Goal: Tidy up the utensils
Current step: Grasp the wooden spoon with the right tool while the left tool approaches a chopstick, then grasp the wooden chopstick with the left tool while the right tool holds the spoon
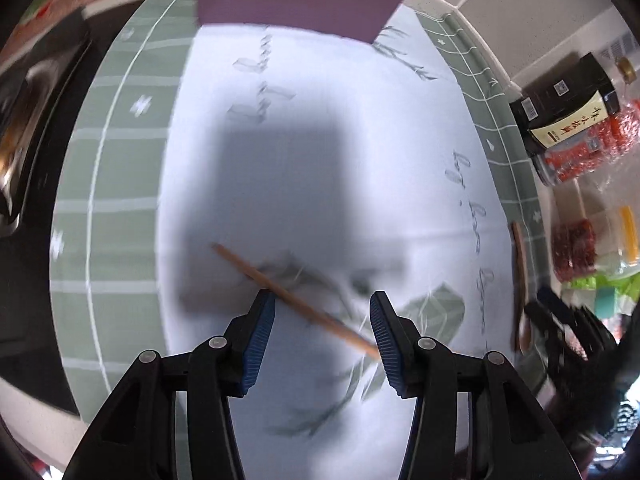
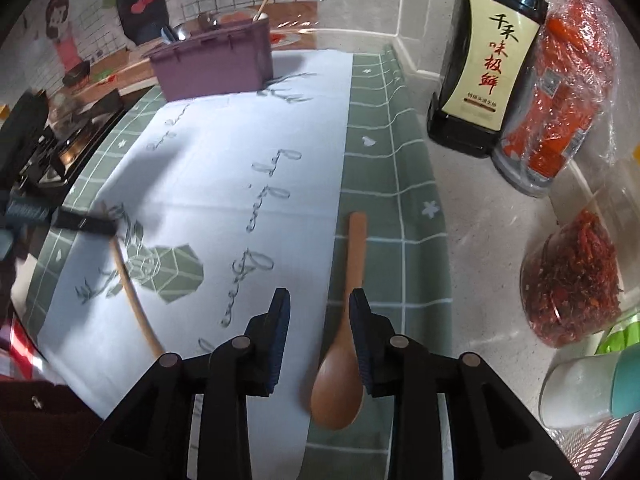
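We see left gripper [image 1: 322,308] jaws wide apart above blurred wooden stick [image 1: 294,299] lying on white cloth [image 1: 320,92]; stick's near end hidden behind right-hand pad. Right gripper [image 2: 319,300] jaws part open, gripping nothing; wooden spoon [image 2: 343,344] lies flat between them at cloth edge, touching neither pad as far as we can tell. Purple box [image 2: 216,68] at far end, contents hard to make out.

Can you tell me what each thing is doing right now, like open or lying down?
Left tool: open, above the thin wooden chopstick.
Right tool: open, nothing gripped.
Brown wooden spoon: lying flat on the cloth.
Thin wooden chopstick: lying flat, not held.
Purple plastic box: upright, utensils standing inside.
Black sauce bottle: upright.
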Action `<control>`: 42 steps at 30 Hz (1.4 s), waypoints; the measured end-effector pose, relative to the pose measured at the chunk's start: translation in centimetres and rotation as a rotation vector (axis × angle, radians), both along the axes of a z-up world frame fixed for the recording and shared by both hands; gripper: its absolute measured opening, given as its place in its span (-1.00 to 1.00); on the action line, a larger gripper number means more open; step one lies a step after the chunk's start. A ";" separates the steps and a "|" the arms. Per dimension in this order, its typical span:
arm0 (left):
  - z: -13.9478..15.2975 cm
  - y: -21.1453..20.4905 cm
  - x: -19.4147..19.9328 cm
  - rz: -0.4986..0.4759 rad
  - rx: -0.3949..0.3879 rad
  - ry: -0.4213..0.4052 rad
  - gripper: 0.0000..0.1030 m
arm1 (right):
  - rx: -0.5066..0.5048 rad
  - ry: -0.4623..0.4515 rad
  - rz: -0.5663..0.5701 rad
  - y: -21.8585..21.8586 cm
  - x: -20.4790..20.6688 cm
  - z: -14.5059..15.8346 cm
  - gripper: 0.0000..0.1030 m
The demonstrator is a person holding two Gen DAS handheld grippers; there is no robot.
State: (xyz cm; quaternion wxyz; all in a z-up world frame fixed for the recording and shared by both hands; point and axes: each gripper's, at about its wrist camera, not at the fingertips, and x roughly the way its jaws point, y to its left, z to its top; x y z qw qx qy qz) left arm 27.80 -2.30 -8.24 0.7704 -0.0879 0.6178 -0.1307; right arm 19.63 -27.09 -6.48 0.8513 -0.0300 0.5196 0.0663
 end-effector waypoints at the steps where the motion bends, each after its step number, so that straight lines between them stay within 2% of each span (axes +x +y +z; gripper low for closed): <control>1: 0.0 -1.1 0.9 -0.028 0.010 -0.024 -0.02 | -0.001 0.005 -0.004 0.0 -0.1 -0.1 -0.37; 5: -1.0 -6.0 2.9 -0.180 0.002 -0.115 -0.02 | -0.001 0.025 -0.039 -0.5 -0.4 -0.6 -0.32; 7: -1.2 -8.3 3.5 -0.280 0.042 -0.171 -0.02 | -0.010 0.023 -0.053 -0.7 -0.6 -0.4 -0.31; 8: -1.3 -9.0 3.8 -0.295 0.059 -0.180 -0.02 | -0.013 0.018 -0.059 -0.8 -0.7 -0.2 -0.31; 11: -0.4 -8.6 3.1 -0.252 0.068 -0.175 -0.02 | -0.019 -0.015 -0.081 -1.6 -1.5 0.9 -0.25; 14: -0.5 -6.9 2.3 -0.177 0.003 -0.102 -0.03 | -0.022 -0.041 -0.130 -3.1 -1.9 1.4 -0.13; 15: -0.8 -7.0 2.1 -0.175 -0.018 -0.075 -0.06 | -0.018 -0.043 -0.140 -3.4 -1.8 1.4 -0.13; 16: -1.5 -7.3 2.0 -0.175 -0.035 -0.038 -0.21 | -0.013 -0.044 -0.155 -3.9 -1.7 1.4 -0.13; 17: -1.8 -7.4 1.8 -0.175 -0.017 -0.029 -0.37 | -0.008 -0.046 -0.172 -4.4 -1.5 1.4 -0.13; 19: -1.8 -8.0 1.3 -0.189 0.077 -0.084 -0.49 | -0.003 -0.045 -0.188 -4.9 -1.3 1.4 -0.13; 20: -1.8 -8.3 0.9 -0.213 0.123 -0.099 -0.50 | -0.001 -0.045 -0.192 -4.9 -1.2 1.4 -0.13; 23: -1.6 -8.0 -0.6 -0.283 0.195 -0.135 -0.50 | 0.012 -0.048 -0.185 -4.7 -1.1 1.3 -0.13; 25: -1.5 -7.0 -1.5 -0.310 0.259 -0.163 -0.49 | 0.020 -0.045 -0.163 -4.1 -0.9 1.1 -0.13; 27: -1.4 -4.6 -2.1 -0.309 0.280 -0.179 -0.49 | 0.029 -0.041 -0.145 -3.4 -0.5 0.8 -0.13; 34: -1.3 4.4 -1.4 -0.156 0.217 -0.144 -0.48 | 0.091 0.020 -0.115 -1.8 3.1 -1.5 -0.14; 36: -1.4 5.0 -1.2 -0.140 0.185 -0.135 -0.48 | 0.093 0.039 -0.114 -1.6 4.2 -2.1 -0.14; 39: -1.1 3.9 -1.4 -0.219 0.125 -0.139 -0.48 | 0.080 0.051 -0.100 -0.9 4.7 -2.2 -0.14; 42: -1.2 1.0 -1.4 -0.373 0.157 -0.139 -0.48 | 0.047 0.058 -0.071 -0.2 4.9 -2.3 -0.17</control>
